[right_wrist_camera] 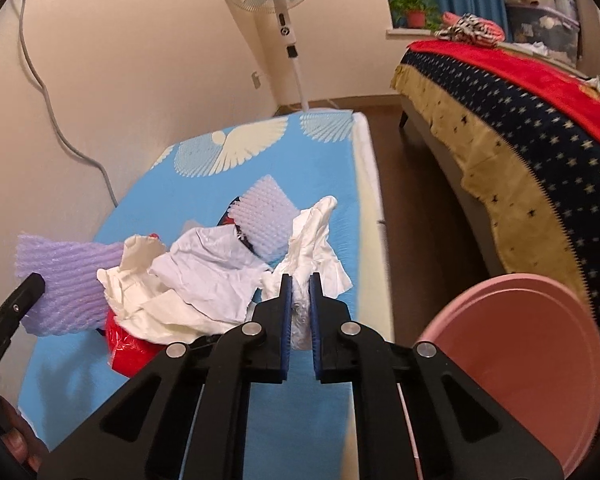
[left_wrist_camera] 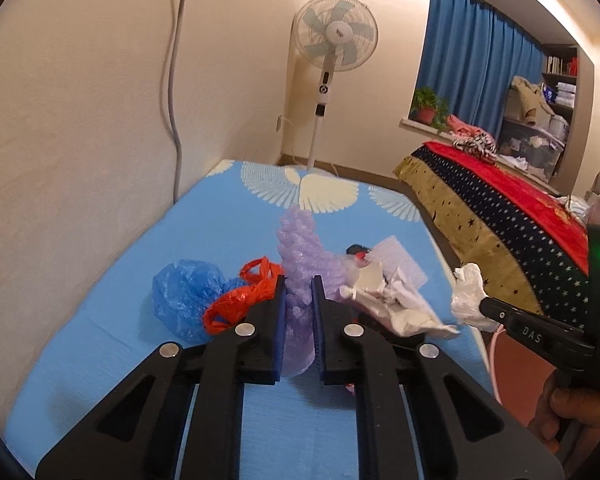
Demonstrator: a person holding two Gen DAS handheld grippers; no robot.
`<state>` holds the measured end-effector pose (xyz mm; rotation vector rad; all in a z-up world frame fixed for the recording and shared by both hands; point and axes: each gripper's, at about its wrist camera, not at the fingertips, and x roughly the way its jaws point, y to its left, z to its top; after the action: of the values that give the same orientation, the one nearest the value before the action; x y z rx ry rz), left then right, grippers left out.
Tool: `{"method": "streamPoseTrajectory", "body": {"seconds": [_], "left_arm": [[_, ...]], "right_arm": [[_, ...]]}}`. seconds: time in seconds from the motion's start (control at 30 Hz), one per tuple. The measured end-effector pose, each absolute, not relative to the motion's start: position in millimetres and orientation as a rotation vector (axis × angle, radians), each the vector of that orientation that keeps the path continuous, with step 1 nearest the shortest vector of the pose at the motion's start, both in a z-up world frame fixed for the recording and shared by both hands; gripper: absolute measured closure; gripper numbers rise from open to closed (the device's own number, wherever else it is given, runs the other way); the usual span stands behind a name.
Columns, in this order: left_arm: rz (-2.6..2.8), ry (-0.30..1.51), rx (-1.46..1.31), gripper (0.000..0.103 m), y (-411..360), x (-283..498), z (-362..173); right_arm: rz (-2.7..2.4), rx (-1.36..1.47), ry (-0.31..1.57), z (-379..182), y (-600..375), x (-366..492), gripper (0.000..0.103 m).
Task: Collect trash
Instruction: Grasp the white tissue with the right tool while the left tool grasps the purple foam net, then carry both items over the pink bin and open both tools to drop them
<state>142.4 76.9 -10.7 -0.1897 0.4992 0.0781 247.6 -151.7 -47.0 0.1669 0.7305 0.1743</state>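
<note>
My left gripper is shut on a purple foam net and holds it upright above the blue table cover. My right gripper is shut on a white plastic bag; the bag also shows at the table's right edge in the left wrist view. The foam net shows at the left in the right wrist view. A blue plastic bag, an orange-red bag, crumpled white paper and a white bubble sheet lie on the table.
A pink basin stands on the floor right of the table. A bed with a starred cover lies across a floor gap. A standing fan is past the table's far end. A wall with a cable runs along the left.
</note>
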Motion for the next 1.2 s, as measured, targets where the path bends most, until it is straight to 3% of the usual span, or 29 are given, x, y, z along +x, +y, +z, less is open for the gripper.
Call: {"method": "streamPoseTrajectory", "body": {"seconds": [0.47,1.2], "left_arm": [[0.070,0.410,-0.208,0.092,75,90,29],[-0.112,0.397,-0.211,0.092,31,58,58]], "right_arm": [[0.103,0.113,0.635,6,-173,187,0.094],[-0.022,0.130,0.578,38,-216,137,0.094]]}}
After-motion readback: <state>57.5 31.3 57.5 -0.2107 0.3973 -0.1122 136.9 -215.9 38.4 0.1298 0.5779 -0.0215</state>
